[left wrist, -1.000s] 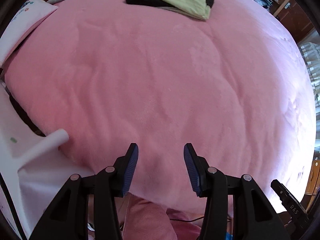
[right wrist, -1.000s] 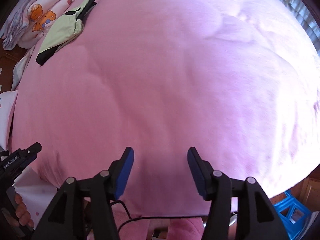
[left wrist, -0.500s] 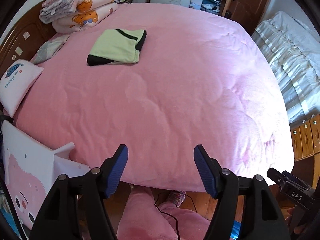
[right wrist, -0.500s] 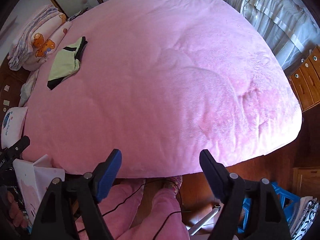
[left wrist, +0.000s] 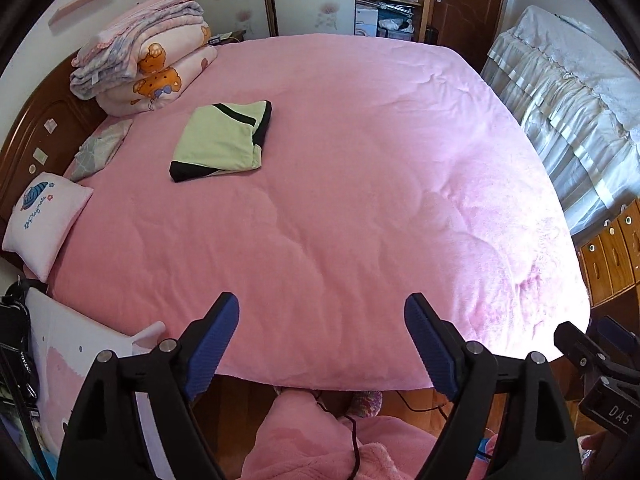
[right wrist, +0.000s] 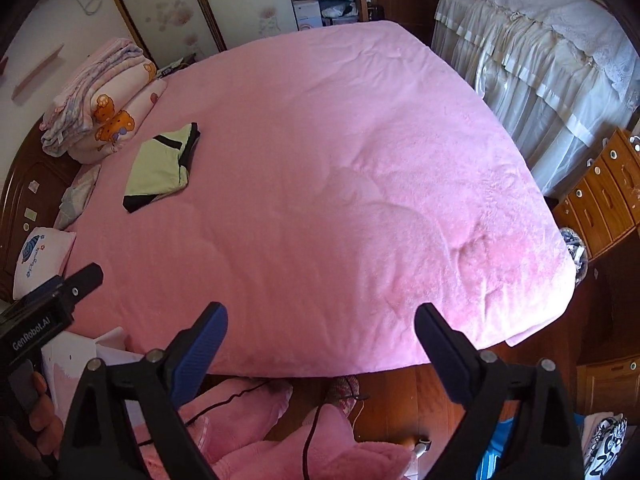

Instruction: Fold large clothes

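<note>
A folded light-green garment with black trim (left wrist: 222, 142) lies on the far left part of the pink bed cover (left wrist: 360, 184); it also shows in the right wrist view (right wrist: 162, 168). My left gripper (left wrist: 322, 340) is open and empty, held high above the bed's near edge. My right gripper (right wrist: 320, 344) is also open and empty, likewise raised over the near edge of the bed cover (right wrist: 340, 180). Both are far from the garment.
Stacked folded quilts (left wrist: 140, 72) and a small white pillow (left wrist: 46, 216) lie along the wooden headboard at left. A white chair (left wrist: 92, 360) stands at the near left. A draped curtain (left wrist: 568, 112) and wooden drawers (left wrist: 612, 252) are at right. Pink-trousered legs (left wrist: 320, 436) are below.
Both grippers have risen and pulled back from the bed surface, and their jaws have opened wider. The whole bed and room have come into view.
</note>
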{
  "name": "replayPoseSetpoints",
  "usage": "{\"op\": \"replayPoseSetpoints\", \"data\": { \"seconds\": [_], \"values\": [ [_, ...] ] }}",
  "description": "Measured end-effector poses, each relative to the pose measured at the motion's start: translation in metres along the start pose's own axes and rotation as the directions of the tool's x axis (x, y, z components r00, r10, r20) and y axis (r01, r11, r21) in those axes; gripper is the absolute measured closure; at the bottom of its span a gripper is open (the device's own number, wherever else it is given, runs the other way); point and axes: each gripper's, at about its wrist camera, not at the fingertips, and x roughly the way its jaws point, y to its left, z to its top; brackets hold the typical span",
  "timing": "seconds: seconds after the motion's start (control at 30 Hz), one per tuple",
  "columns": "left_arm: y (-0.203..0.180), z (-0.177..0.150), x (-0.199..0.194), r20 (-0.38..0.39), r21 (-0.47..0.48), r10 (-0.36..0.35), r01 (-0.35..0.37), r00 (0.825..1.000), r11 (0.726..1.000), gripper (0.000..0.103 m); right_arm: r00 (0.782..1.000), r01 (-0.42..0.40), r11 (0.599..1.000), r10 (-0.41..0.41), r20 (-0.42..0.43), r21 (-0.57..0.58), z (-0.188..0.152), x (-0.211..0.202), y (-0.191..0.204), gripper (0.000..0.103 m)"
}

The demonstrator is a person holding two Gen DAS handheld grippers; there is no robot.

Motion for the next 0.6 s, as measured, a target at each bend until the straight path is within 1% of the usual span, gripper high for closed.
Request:
{"op": "replayPoseSetpoints", "data": {
  "seconds": [0.03,0.07,0.13,0.17,0.2,0.3,0.37,0.6],
  "values": [
    [-0.001,-0.001,-0.002,0.008,0.003,0.0,0.0,1.0,1.0,0.019,1.0,-0.002,1.0,0.002,0.006,-0.007,0.001,0.0,0.001,0.0],
    [-0.003,-0.003,-0.004,0.015,0.008,0.009,-0.009,1.0,1.0,0.018,1.0,-0.01,1.0,0.01,0.008,-0.013,0.001,0.001,0.002,0.0],
    [-0.006,-0.006,-0.006,0.031,0.019,0.02,-0.02,0.999,1.0,0.013,1.0,-0.006,1.0,0.006,0.008,-0.029,0.0,0.002,0.005,0.0],
    [-0.008,-0.008,-0.006,0.036,0.025,0.021,-0.022,0.999,0.999,0.007,1.0,-0.001,0.999,0.002,0.012,-0.033,-0.001,0.002,0.005,0.0],
    [-0.009,-0.009,-0.008,0.041,0.03,0.023,-0.024,0.999,0.999,0.004,1.0,0.006,0.999,-0.005,0.021,-0.037,-0.001,0.001,0.006,0.0],
    [-0.008,-0.012,-0.011,0.053,0.03,0.034,-0.036,0.998,0.999,0.003,0.999,0.015,0.999,-0.013,0.046,-0.044,-0.002,-0.003,0.008,0.0],
    [-0.007,-0.014,-0.012,0.053,0.021,0.036,-0.037,0.998,0.999,0.001,0.999,0.02,0.998,-0.017,0.046,-0.057,-0.002,-0.005,0.009,0.0],
    [-0.005,-0.016,-0.014,0.05,-0.009,0.026,-0.025,0.998,1.0,0.001,0.999,0.022,0.996,-0.019,0.042,-0.081,-0.004,-0.004,0.012,0.0]
  ]
}}
